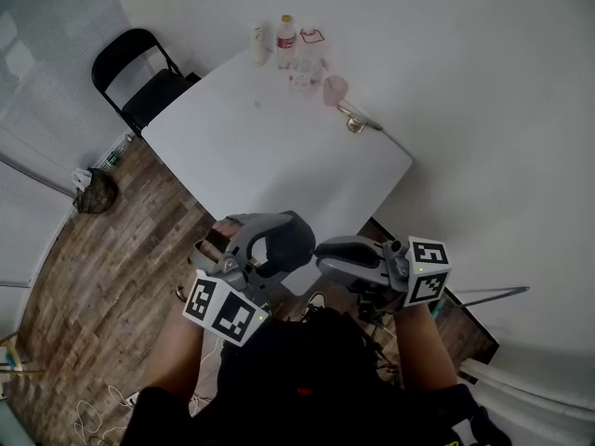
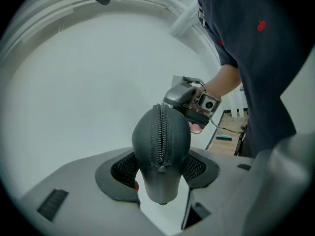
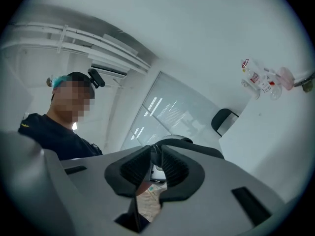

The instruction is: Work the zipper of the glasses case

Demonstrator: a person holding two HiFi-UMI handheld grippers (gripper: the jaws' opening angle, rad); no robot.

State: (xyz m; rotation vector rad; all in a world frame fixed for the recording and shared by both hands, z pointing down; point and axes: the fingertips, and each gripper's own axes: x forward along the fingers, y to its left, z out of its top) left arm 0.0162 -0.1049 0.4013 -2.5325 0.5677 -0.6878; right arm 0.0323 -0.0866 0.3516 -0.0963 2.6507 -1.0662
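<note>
Though obscured, zipper pull (image 3: 153, 153) in right tool (image 3: 156, 159)

the glasses case (image 1: 284, 238) sits between the left gripper's (image 1: 260, 249) jaws, above the table's (image 1: 270, 147) near corner; the right gripper (image 1: 323, 249) is just right of it, jaws at its end; bottles (image 1: 286, 35) and a cup (image 1: 335, 89) stand at the table's far edge; a chair (image 1: 144, 82) stands behind its left corner

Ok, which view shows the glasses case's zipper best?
Left gripper view: the dark grey glasses case sits between the left gripper's jaws, zipper facing the camera. Head view shows only its side; right gripper view only a dark curved edge.
</note>
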